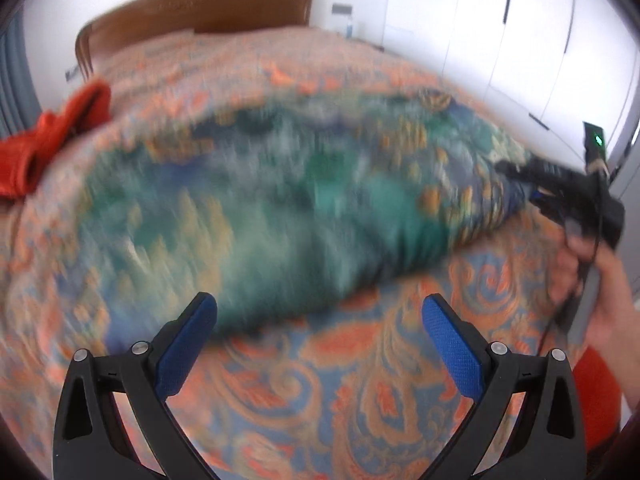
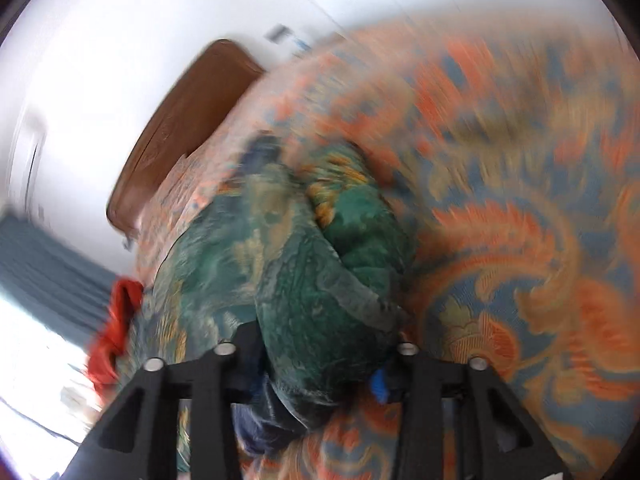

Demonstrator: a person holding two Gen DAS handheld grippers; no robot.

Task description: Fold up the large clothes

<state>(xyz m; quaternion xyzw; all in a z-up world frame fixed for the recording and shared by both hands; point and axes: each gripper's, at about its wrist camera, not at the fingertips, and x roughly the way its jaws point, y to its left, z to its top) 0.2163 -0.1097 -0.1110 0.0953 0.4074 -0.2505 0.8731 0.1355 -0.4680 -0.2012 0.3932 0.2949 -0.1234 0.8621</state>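
A large green and blue patterned garment [image 1: 280, 208] lies stretched across the orange and blue patterned bedspread [image 1: 360, 380]. My left gripper [image 1: 320, 312] hovers over the bedspread just in front of the garment, open, with nothing between its blue pads [image 1: 452, 344]. At the garment's right end my right gripper [image 1: 516, 178], held in a person's hand [image 1: 600, 276], clamps a bunch of the cloth. In the right wrist view the garment [image 2: 320, 288] fills the gap between the fingers of the right gripper [image 2: 320, 376], and the fabric hides most of the pads.
A red garment [image 1: 44, 140] lies at the bed's left edge. A brown wooden headboard [image 1: 208, 4] stands at the far end. White wardrobe doors [image 1: 520, 32] line the right wall. Grey-blue curtains [image 2: 44, 264] hang on the left.
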